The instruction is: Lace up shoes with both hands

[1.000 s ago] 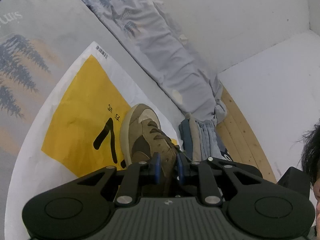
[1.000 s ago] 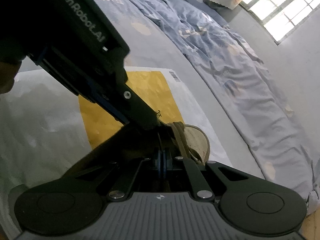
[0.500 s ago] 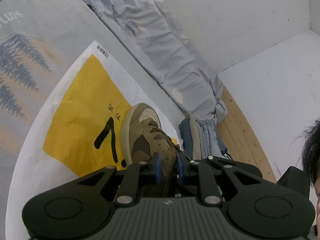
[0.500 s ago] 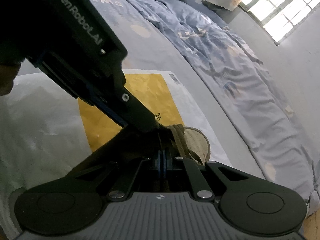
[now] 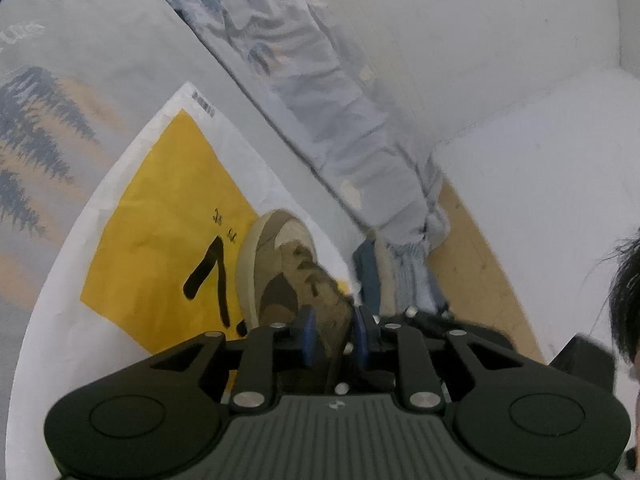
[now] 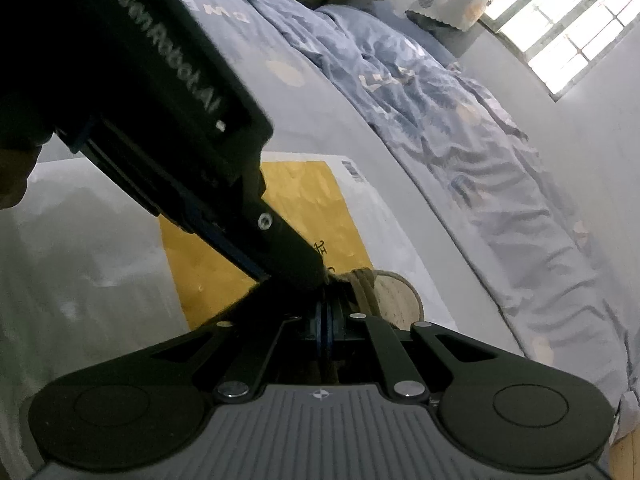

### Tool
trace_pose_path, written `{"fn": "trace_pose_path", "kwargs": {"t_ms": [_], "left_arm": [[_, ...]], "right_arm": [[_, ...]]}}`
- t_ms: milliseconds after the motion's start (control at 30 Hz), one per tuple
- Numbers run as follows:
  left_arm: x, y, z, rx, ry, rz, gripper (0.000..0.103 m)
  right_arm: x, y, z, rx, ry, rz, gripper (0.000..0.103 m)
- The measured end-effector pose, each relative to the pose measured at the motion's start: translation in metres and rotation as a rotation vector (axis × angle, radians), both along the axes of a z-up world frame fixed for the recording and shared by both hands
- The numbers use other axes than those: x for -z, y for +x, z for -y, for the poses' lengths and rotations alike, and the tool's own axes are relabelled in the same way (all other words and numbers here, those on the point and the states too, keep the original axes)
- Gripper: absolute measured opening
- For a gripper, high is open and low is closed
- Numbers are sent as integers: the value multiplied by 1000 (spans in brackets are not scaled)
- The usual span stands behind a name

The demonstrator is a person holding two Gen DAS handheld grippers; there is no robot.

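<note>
My left tool (image 5: 333,334) stands over the back part of the shoe (image 5: 280,268), and its jaws are opening, with the brown collar between them but not pressed. The shoe lies just ahead of this tool on the yellow paper (image 5: 160,216), which keeps the bed (image 6: 320,120) clean, I think. My right tool (image 6: 324,328) is clenched tight; probably it pinches a lace, but I cannot see one.

Your left gripper (image 5: 331,334) sits over the brown shoe (image 5: 286,270), jaws opening with the shoe's ankle part between the blue pads (image 5: 307,334). The shoe rests on a white-and-yellow sheet (image 5: 160,216) spread on the bed (image 5: 60,60).
</note>
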State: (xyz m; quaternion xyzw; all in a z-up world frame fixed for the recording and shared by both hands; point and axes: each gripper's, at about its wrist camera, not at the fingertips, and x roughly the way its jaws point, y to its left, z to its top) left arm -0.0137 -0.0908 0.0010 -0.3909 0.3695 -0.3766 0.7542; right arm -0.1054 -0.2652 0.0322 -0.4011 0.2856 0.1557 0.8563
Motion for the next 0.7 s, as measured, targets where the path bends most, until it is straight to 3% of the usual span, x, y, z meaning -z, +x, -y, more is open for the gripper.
{"fn": "trace_pose_path", "kwargs": {"t_ms": [67,133,467,700], "left_arm": [[1,1,-6,-38,-27,-9,32],[2,2,-11,-81,-50,-21,36],[10,11,15,-106,-9,-28,36],[28,14,13,-163,-59,-127,36]], "right_arm": [[1,0,1,-3,3,2,2],[1,0,1,-5,6,5,2],[3,-1,0,-5,12,19,2],[3,0,0,-5,18,21,2]]}}
